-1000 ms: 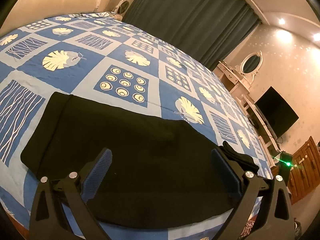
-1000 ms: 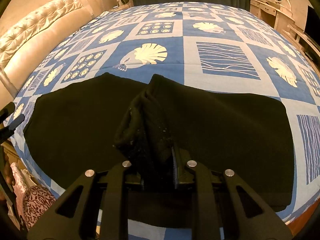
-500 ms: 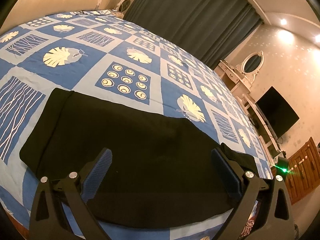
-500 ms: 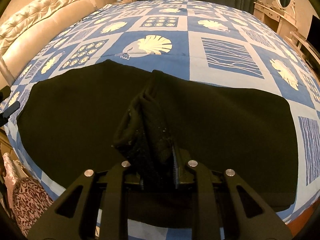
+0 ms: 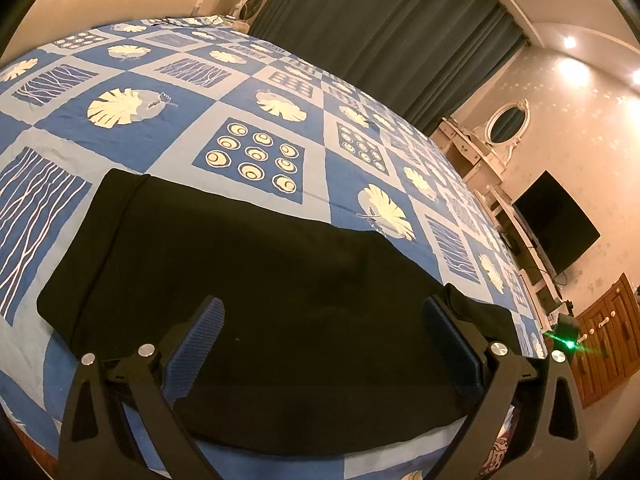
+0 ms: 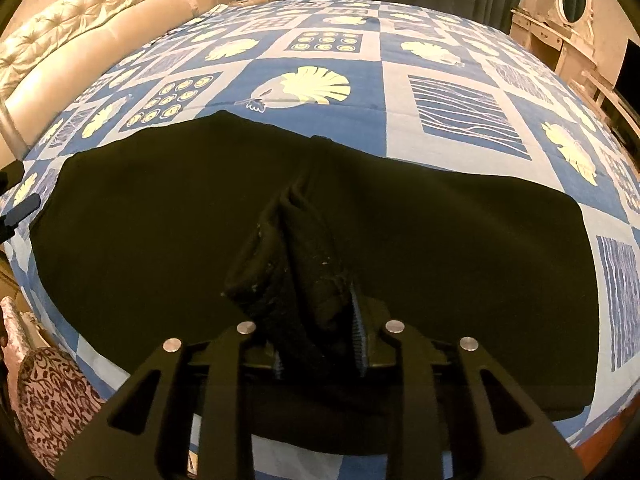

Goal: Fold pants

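bedspread (image 5: 256, 92) beyond pants (image 5: 260, 280): open | headboard (image 6: 80, 32): blocks far left

Warm, dim amber light from ceiling spotlights (image 5: 569, 43) bathes the room, the black pants (image 5: 260, 288) swallowing all detail, a green lens flare (image 5: 570, 345) glowing rightward, and fisheye bending curving every edge into dark corners.
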### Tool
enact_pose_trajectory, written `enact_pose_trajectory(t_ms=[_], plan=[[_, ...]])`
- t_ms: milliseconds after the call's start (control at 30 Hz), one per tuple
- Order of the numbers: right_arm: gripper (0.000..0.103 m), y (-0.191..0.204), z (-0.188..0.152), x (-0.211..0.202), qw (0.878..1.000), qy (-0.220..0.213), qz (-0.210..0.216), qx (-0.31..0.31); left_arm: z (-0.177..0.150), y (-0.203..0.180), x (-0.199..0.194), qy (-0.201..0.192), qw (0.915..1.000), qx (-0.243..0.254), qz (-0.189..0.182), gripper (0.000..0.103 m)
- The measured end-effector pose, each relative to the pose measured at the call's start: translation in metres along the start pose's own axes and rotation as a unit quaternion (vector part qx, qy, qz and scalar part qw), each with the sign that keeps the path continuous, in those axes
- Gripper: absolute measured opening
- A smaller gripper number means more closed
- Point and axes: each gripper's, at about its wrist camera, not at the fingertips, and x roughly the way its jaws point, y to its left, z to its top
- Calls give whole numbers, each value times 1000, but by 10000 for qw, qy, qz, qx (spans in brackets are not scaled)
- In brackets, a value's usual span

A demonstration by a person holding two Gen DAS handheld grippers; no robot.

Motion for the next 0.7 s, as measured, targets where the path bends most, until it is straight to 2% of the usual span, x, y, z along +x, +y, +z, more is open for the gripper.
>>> enact_pose_trajectory(t_ms=[500, 700], plan=[[40, 14, -4, -4, 9999, -3, 93, -107, -3, 3, 3, 50, 10000, -35, 17, 98], [41, 24, -3, -26, 9988, -209, 412, -153, 5, 25, -2, 202, 9989, -324, -268, 98]])
